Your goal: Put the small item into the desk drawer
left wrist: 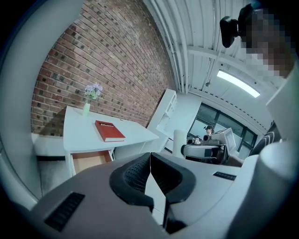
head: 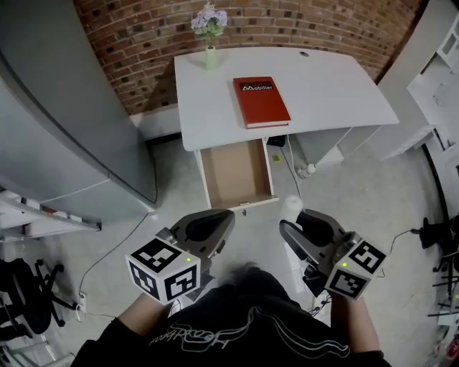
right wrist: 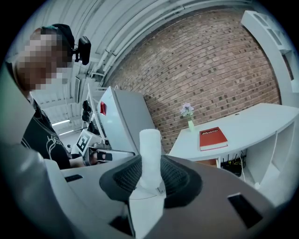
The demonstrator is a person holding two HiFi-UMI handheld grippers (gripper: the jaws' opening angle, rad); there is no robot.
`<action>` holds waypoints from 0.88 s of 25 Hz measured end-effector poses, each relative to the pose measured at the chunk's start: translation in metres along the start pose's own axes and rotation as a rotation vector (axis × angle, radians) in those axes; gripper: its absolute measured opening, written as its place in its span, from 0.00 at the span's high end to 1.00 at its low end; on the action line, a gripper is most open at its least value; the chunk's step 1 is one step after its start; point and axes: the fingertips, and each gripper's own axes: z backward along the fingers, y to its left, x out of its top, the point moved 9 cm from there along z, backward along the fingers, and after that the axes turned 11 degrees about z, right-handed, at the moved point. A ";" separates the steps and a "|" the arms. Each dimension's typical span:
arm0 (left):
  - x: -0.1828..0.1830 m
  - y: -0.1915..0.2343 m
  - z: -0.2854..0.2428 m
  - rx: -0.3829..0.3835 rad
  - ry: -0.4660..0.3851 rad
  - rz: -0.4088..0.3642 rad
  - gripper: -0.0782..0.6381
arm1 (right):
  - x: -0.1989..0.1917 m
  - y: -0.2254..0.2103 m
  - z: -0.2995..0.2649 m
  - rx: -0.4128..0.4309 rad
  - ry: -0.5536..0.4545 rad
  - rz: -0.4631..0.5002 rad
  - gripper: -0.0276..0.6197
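Item 1. Left gripper [head: 224, 218]: held low in front of the person, jaws closed tip to tip, nothing between them. The left gripper view confirms the dark ribbed pads [left wrist: 133, 175] meeting at their ends.

Item 2. Right gripper [head: 294, 221]: held level with the left one and apart from it, jaws clamped on the white cylinder [head: 292, 208]. In the right gripper view the cylinder [right wrist: 150, 151] stands upright between the pads, its top rising clear above them.

Item 3. White desk [head: 323, 86]: set against the brick wall [head: 287, 21], ahead of both grippers.

Item 4. Desk drawer [head: 237, 172]: pulled out toward the person from under the desk's front edge, bare wooden bottom showing. The white cylinder is outside it, in the air just off its near right corner.

Item 5. Red book [head: 261, 102]: lying flat near the middle of the desk top, cover up.

Item 6. Green vase [head: 210, 57]: upright at the desk's back left corner, holding pale purple flowers [head: 209, 20].

Item 7. Grey cabinet [head: 57, 107]: tall, standing left of the desk.

Item 8. White shelving [head: 437, 72]: at the right edge of the room, beside the desk.
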 end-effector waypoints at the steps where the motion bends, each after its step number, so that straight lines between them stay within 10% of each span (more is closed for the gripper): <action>1: 0.002 0.004 -0.001 0.004 0.001 0.008 0.86 | 0.001 -0.002 -0.003 0.000 0.004 -0.004 0.75; 22: 0.009 0.113 -0.068 0.170 -0.003 0.205 0.86 | -0.050 -0.146 -0.146 0.132 0.292 -0.019 0.75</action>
